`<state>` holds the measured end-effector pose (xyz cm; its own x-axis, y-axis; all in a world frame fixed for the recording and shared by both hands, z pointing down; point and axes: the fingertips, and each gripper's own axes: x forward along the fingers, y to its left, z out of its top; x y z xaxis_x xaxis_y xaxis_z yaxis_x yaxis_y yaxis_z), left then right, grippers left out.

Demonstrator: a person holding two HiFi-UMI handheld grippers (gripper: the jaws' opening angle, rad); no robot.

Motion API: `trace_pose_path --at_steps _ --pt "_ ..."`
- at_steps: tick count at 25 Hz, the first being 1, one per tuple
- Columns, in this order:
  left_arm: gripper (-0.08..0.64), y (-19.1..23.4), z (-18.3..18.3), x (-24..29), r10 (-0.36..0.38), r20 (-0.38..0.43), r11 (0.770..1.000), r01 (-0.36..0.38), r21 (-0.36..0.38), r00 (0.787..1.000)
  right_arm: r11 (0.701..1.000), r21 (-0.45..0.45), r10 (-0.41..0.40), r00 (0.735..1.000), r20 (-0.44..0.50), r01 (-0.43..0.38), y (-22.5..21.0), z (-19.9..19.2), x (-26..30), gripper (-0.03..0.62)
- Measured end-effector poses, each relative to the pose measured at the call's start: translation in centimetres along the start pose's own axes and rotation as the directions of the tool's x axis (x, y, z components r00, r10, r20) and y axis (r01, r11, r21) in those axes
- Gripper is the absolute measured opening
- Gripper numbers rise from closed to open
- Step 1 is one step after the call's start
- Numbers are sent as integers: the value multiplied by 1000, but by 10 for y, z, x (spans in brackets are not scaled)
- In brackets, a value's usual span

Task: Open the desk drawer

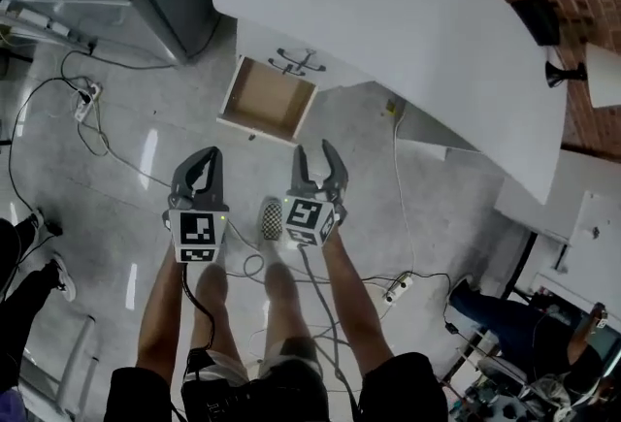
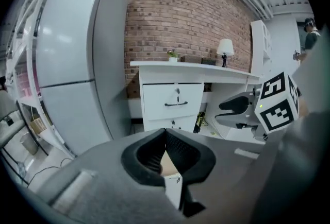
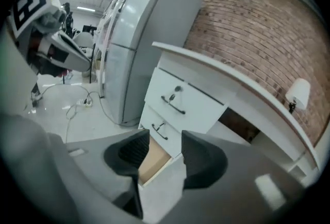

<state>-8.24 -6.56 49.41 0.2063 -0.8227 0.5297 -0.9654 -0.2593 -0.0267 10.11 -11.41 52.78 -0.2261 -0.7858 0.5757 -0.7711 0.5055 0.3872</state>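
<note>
Jaws shut on left gripper (image 1: 201, 154), parted and empty on right gripper (image 1: 314, 150); drawer (image 1: 267, 98) ahead, below, already out.

Grey fridge (image 2: 77, 63), brick wall (image 2: 175, 17), small lamp (image 2: 225, 48) — cables (image 1: 95, 134) across floor (image 1: 369, 168)

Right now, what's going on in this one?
A person stands back from the desk with a gripper in each hand. The lowest drawer is already pulled out, and its wooden inside looks bare. The left gripper is shut on nothing. The right gripper is open and empty. Both hang in the air short of the drawer, touching nothing.
</note>
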Motion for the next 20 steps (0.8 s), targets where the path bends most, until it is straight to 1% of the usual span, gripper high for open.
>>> trace_pose_path --at_steps 3,6,9,12,15,18,20 --pt "11 -3 59 -22 -8 48 999 7 36 999 996 89 -7 998 69 1 -32 46 -39 198" --pt "11 -9 120 -50 -13 107 998 5 66 994 986 170 -24 989 149 -2 -64 93 -83 198" --pt "11 -16 176 -85 -20 161 994 3 107 987 974 225 -57 979 197 12 -95 133 -133 198" --pt "11 -22 229 -118 -39 221 988 5 152 974 965 262 -85 968 234 21 -122 169 -176 198" --pt "11 -26 272 -154 -52 267 982 2 187 962 956 290 -127 954 271 44 -142 199 -221 187" --pt "11 -28 305 -194 -57 307 978 -9 208 950 949 310 -160 943 293 65 -153 217 -267 173" --pt "11 -30 322 -218 -61 333 977 -12 212 941 941 329 -179 937 301 75 -156 225 -294 139"
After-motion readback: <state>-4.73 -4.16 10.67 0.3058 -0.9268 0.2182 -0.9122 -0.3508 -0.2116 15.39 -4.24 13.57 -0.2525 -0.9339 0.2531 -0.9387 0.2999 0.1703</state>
